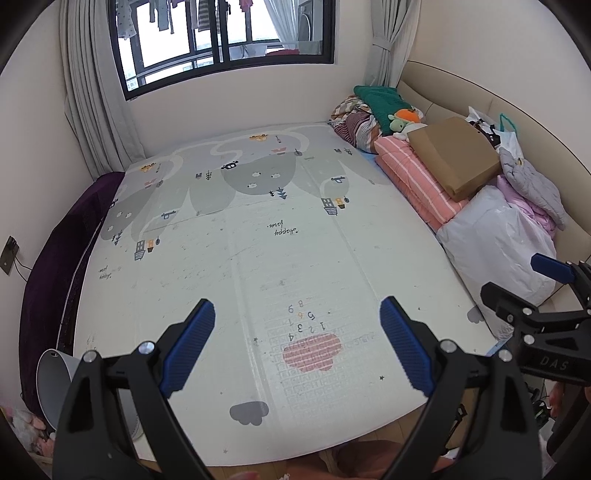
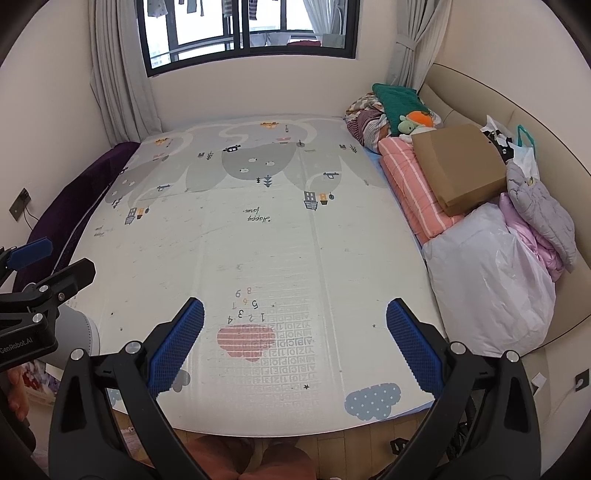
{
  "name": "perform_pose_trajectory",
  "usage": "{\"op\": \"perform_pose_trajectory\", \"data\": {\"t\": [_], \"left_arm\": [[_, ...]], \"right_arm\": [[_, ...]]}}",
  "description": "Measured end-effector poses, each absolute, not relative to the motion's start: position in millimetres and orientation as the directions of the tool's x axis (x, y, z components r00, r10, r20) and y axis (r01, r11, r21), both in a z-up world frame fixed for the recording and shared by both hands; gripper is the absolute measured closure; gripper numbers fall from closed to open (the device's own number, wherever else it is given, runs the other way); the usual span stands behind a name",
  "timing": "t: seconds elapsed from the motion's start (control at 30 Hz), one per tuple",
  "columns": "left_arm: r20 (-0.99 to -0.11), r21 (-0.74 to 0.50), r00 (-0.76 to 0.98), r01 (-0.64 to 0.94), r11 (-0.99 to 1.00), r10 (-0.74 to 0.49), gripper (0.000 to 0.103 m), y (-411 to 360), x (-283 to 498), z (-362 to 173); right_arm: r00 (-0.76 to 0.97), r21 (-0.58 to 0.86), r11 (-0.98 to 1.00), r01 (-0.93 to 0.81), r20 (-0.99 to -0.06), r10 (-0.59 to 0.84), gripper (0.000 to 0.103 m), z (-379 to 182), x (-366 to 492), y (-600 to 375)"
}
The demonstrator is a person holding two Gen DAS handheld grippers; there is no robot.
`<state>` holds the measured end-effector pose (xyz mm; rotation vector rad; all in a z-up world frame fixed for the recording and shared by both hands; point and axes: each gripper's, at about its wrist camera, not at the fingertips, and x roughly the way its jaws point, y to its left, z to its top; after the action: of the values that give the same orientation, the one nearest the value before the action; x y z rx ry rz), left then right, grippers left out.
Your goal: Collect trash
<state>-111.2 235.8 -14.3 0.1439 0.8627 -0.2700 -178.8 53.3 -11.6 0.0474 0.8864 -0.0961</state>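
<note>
No loose trash can be picked out in either view; the nearest candidate is a large white plastic bag, stuffed full, at 3 o'clock on the bed's right side. Just behind it, toward 2 o'clock, lie a grey padded garment, a flat brown cardboard box resting on a folded pink striped quilt, and a small white bag with a green handle. At 1 o'clock sit a green plush toy and bundled bedding. A printed play mat with clouds, numbers and letters covers the bed from centre to 12 o'clock, under a dark-framed window with grey curtains. A purple blanket runs along the 9 o'clock edge.

The left gripper hovers over the mat's near edge, jaws wide, holding nothing. The right gripper hovers beside it, jaws equally wide and empty.
</note>
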Motion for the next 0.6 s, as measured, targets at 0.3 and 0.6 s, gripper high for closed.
{"op": "perform_pose_trajectory", "data": {"t": [0.3,0.6], "left_arm": [[-0.763,0.018,0.619,0.312,0.950,-0.189,0.012,228.6,-112.2,-13.8],[-0.761,0.021,0.621,0.313,0.949,-0.188,0.012,225.9,-111.4,-13.4]], "right_arm": [[0.630,0.003,0.992,0.126,-0.773,-0.078,0.007,-10.7,-183.1,45.3],[0.629,0.002,0.992,0.127,-0.773,-0.079,0.007,-11.0,-184.0,43.4]]}}
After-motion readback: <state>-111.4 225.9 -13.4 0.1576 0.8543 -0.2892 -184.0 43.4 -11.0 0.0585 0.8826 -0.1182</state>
